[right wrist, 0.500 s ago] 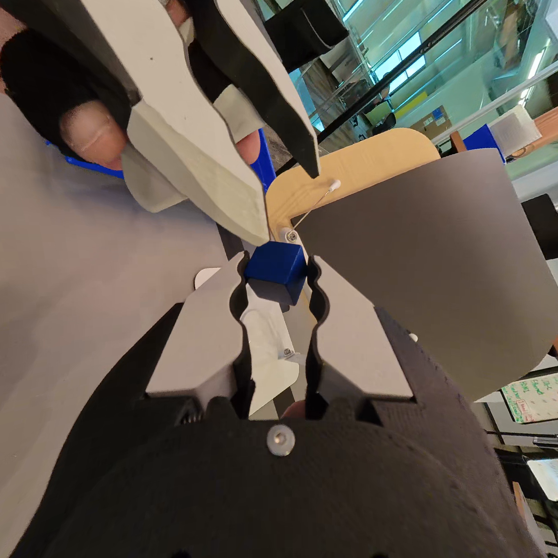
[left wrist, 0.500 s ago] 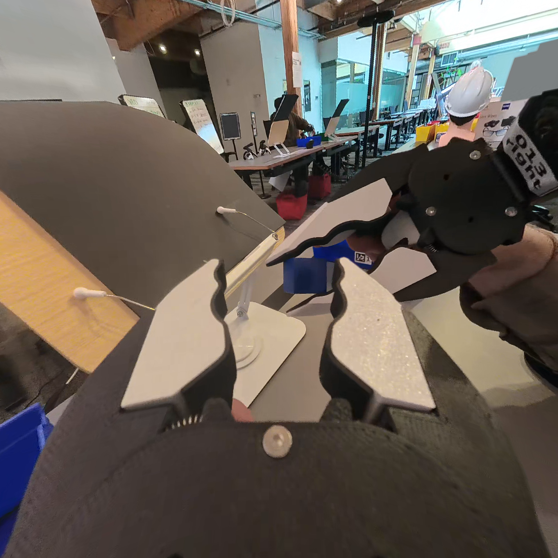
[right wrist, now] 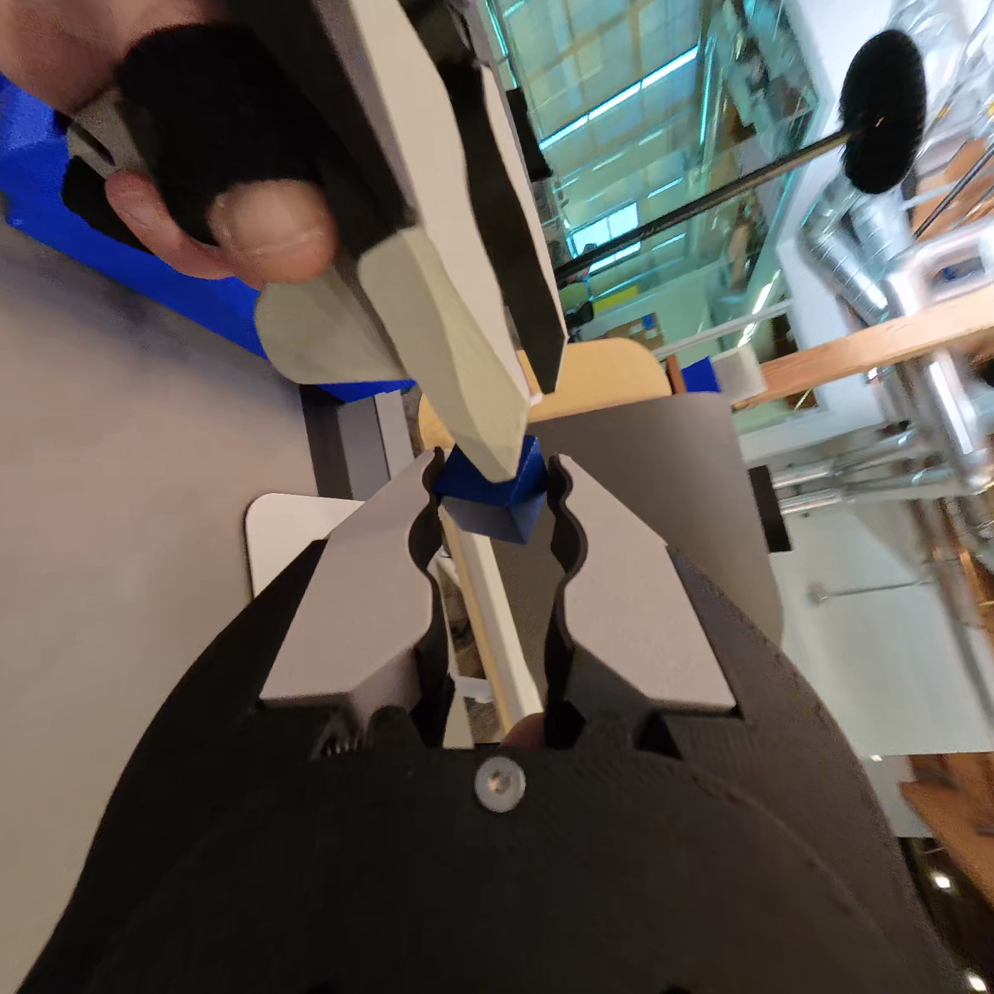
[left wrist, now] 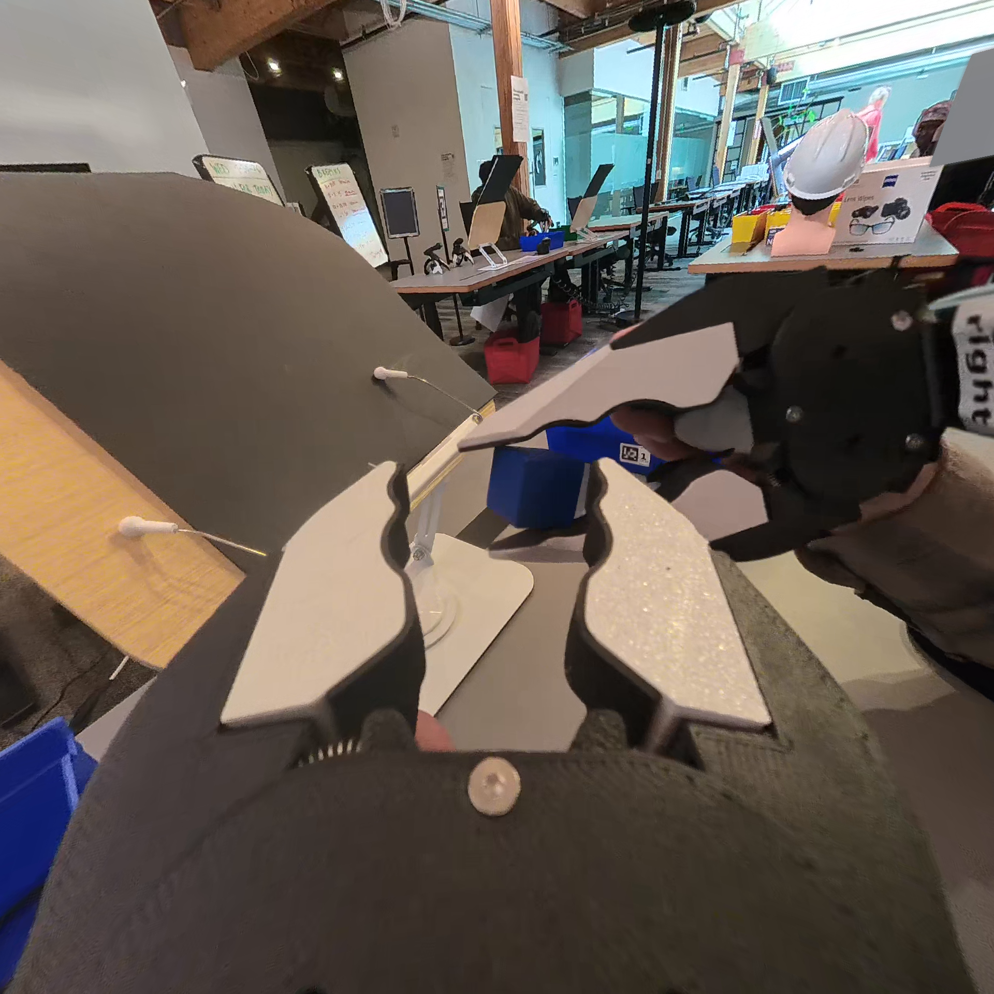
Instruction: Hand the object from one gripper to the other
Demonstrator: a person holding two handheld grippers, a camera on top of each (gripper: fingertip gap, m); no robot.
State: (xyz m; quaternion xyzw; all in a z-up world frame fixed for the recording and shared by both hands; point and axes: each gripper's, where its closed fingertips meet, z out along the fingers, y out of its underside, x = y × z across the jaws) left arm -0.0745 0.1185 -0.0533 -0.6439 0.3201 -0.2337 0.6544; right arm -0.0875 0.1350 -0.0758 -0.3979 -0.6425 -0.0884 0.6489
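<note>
Right gripper (right wrist: 492,473) clamped cube (right wrist: 495,503); left gripper (left wrist: 495,484) wide open, empty, tips beside cube. Handover pending: left grasp, right release.

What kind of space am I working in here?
Likely an open-plan workshop or lab office: rows of long desks, whiteboards on stands, exposed wooden beams overhead, and a white hard hat on a display head.
</note>
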